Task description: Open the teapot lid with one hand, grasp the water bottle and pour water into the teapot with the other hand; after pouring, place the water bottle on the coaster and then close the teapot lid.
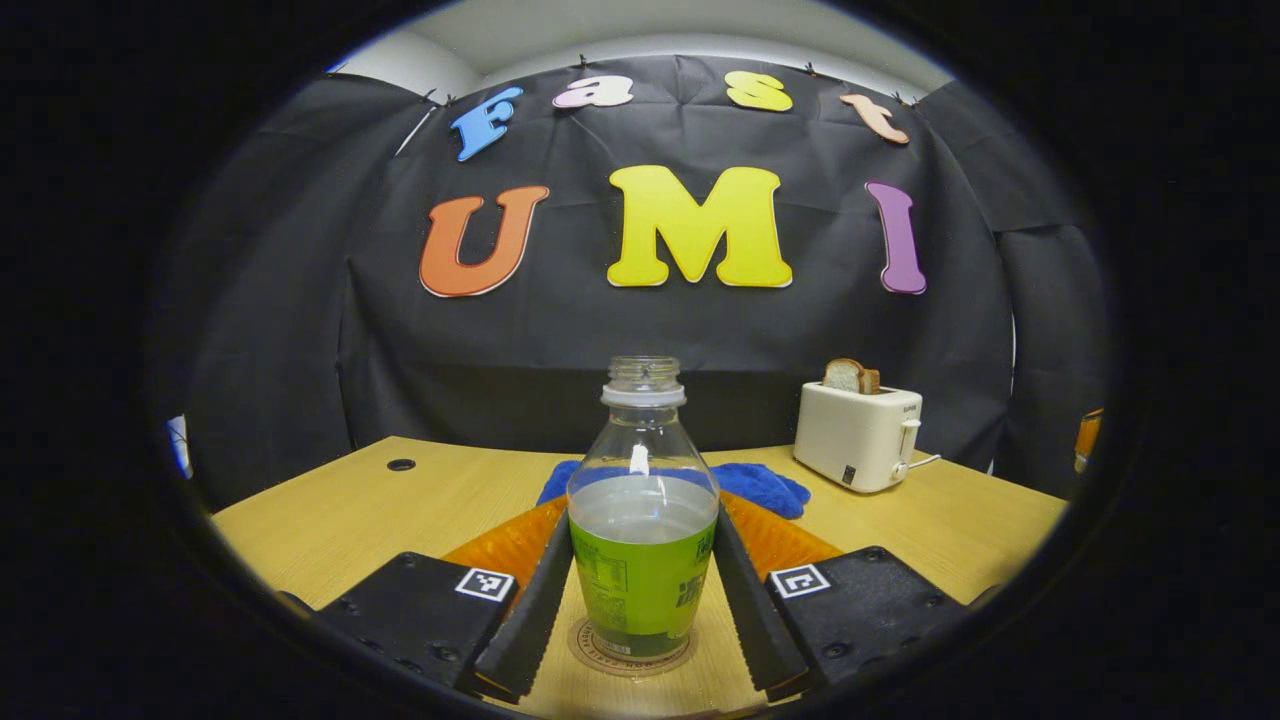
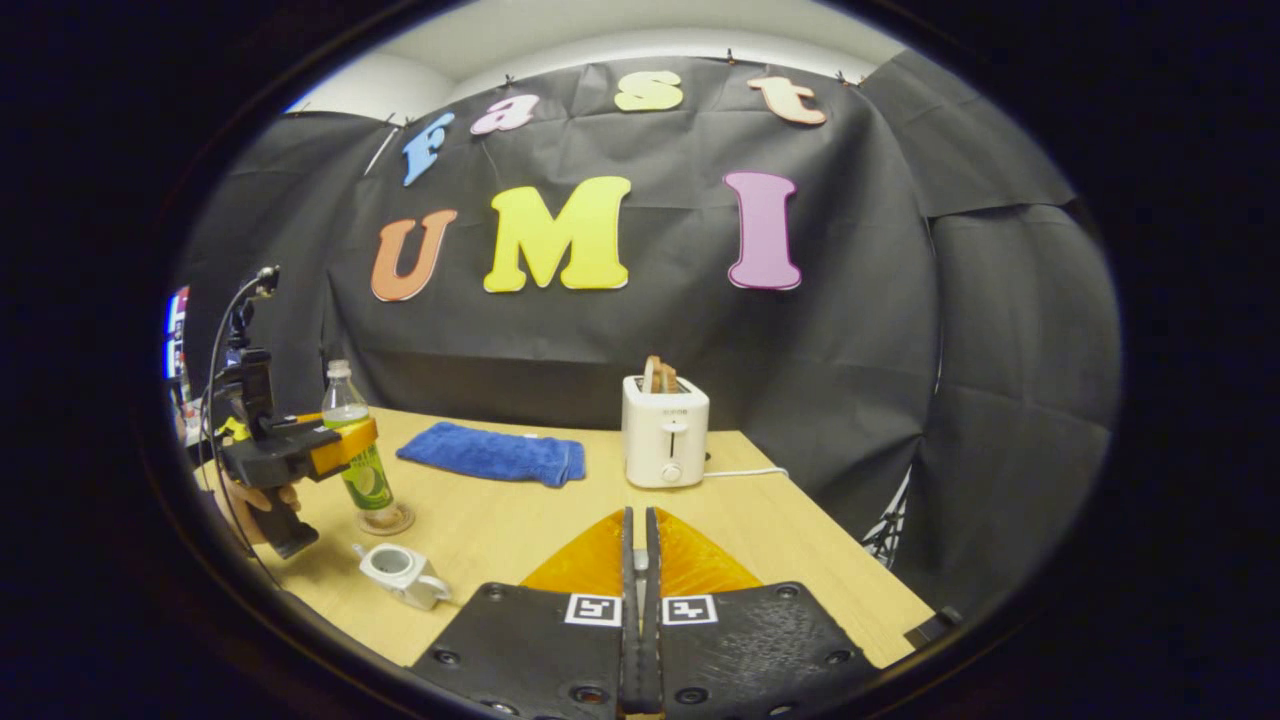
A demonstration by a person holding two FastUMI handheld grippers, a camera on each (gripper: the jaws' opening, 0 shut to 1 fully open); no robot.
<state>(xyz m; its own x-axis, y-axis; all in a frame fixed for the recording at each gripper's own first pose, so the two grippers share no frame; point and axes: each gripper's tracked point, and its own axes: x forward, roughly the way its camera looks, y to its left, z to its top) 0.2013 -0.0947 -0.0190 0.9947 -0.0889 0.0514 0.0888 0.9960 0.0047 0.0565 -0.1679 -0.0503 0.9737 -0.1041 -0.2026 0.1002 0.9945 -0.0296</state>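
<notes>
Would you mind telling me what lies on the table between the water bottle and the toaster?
In the right gripper view, a blue towel lies flat between the water bottle and the toaster, touching neither.

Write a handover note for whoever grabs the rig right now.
Left gripper: closed on the bottle, which stands upright on the coaster, uncapped and part full.
Right gripper: shut, nothing seen between its fingers.
Teapot: on the table by the coaster, top open.
Done: lid off. Whether water was poured: cannot tell.
Left: check the pour, release bottle, close lid.
</notes>
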